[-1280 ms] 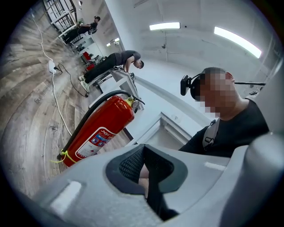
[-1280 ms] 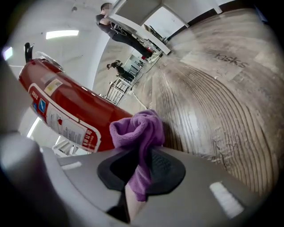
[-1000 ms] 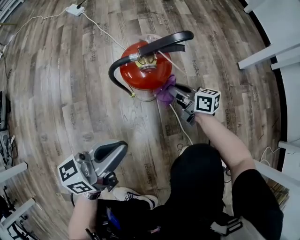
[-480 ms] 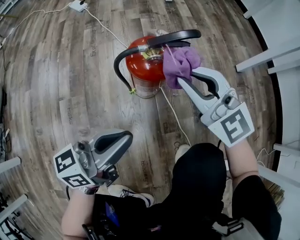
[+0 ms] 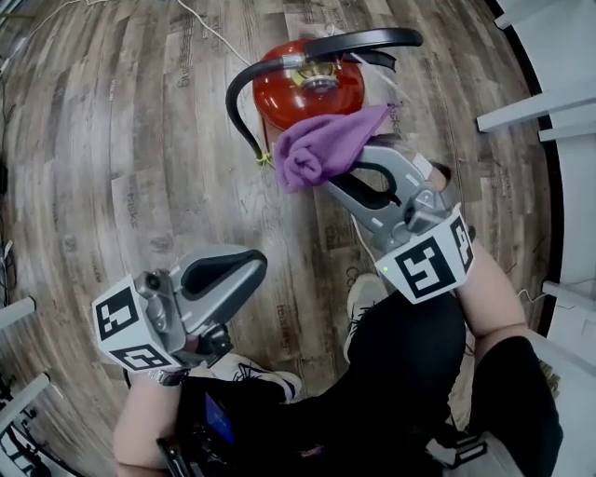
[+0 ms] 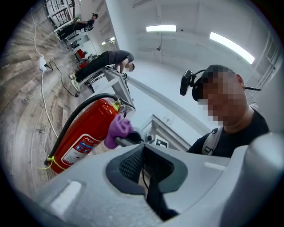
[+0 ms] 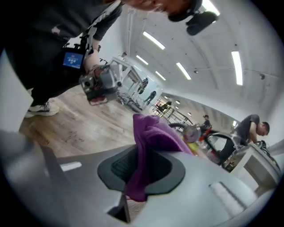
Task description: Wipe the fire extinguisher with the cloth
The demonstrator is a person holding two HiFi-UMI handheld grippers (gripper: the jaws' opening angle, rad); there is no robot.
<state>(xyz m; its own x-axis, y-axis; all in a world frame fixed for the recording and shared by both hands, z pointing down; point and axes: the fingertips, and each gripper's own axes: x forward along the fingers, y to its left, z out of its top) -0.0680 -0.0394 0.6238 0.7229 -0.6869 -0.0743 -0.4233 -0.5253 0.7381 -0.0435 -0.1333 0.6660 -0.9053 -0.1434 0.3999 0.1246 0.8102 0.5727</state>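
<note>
A red fire extinguisher (image 5: 307, 88) with a black handle (image 5: 363, 39) and a black hose (image 5: 237, 107) stands upright on the wood floor. My right gripper (image 5: 340, 172) is shut on a bunched purple cloth (image 5: 321, 144), held in the air just in front of the extinguisher's top; whether the cloth touches it I cannot tell. In the right gripper view the cloth (image 7: 151, 142) is pinched between the pads and drapes over them. My left gripper (image 5: 219, 279) hovers low at the near left, shut and empty. Its view shows the extinguisher (image 6: 84, 137) and the cloth (image 6: 119, 127) ahead.
A white cable (image 5: 200, 19) runs over the floor behind the extinguisher. White furniture (image 5: 540, 102) lines the right side. The person's legs and a shoe (image 5: 368, 293) are close below the grippers. Another person (image 6: 106, 60) bends over a bench in the background.
My right gripper has risen with the cloth from the extinguisher's lower right side to in front of its top, rolling over as it went. The left gripper has kept still.
</note>
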